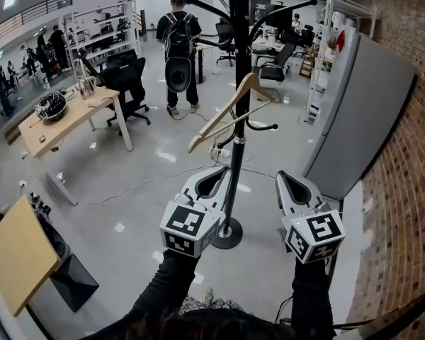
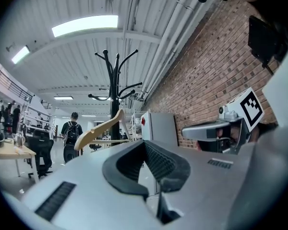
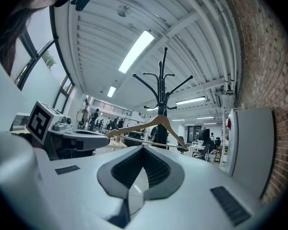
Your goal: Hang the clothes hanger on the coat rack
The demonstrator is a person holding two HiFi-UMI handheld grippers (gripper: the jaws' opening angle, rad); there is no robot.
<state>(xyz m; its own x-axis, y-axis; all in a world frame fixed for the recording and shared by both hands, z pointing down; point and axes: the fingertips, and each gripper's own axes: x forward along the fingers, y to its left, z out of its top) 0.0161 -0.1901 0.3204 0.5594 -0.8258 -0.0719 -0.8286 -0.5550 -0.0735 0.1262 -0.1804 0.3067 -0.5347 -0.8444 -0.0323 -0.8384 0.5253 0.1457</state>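
- The left gripper [image 1: 222,170] has its jaws pressed together, with nothing between them. It sits just left of the coat rack [image 1: 239,83] pole, low down near the round base [image 1: 228,235].
- The right gripper [image 1: 283,178] is pressed together too and holds nothing. It sits just right of the coat rack, so the pole stands between the two grippers.
- The clothes hanger [image 1: 216,118] hangs on the coat rack, about halfway up the pole. It is above and beyond both grippers and touches neither.
- Its long side goes across the pole on a slant. The left end dips low and the right end sits higher. Its pointy top is up by the pole.
- Right of the coat rack, a grey cabinet [image 1: 361,119] and a brick wall [image 1: 411,161] stand near, so that side is tight.
- Left of the coat rack, the floor [image 1: 127,183] spreads wide, out to a desk [image 1: 64,122].
- Behind the coat rack, a person with a backpack [image 1: 178,41] stands well apart.
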